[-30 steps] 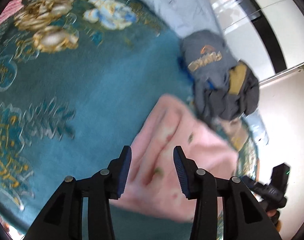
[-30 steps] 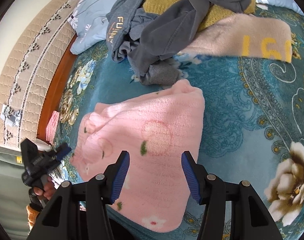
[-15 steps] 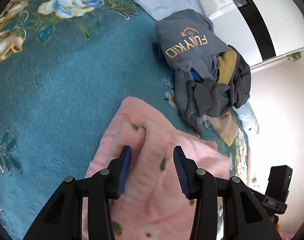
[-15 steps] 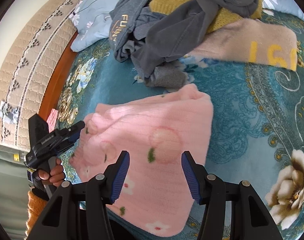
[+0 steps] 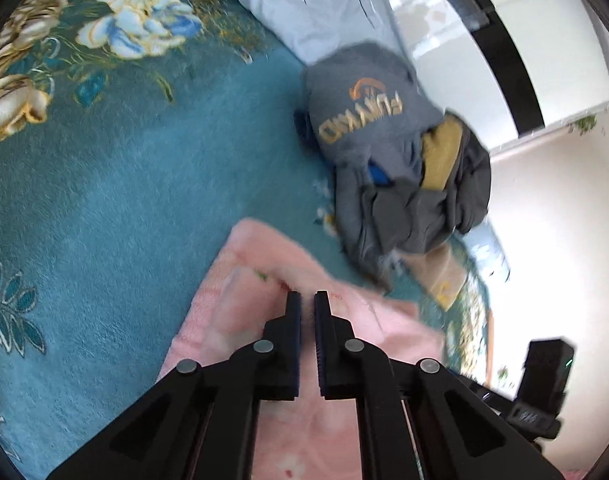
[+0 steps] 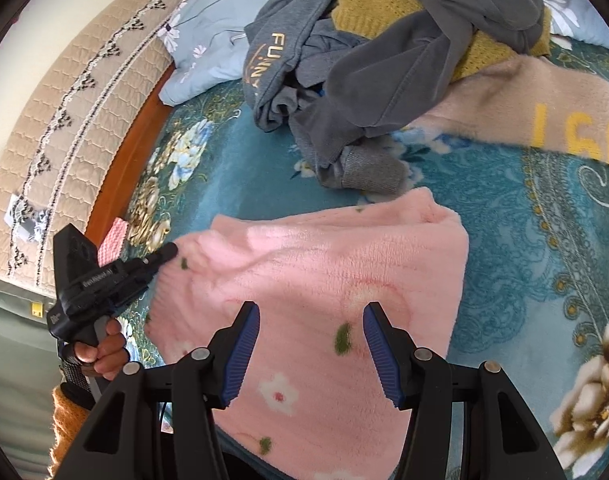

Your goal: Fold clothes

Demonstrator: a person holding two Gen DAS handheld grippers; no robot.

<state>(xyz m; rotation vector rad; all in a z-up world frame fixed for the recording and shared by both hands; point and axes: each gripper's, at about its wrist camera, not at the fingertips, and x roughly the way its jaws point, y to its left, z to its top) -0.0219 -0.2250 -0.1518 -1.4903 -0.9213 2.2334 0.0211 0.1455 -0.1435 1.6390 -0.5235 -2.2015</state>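
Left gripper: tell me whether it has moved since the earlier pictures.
Yes. The left gripper has moved toward the pink garment, away from the bed's wooden edge, and shut on it.

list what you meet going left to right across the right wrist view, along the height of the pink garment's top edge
beige quilted headboard → left gripper pinching the garment's corner → pink fleece garment → teal floral blanket
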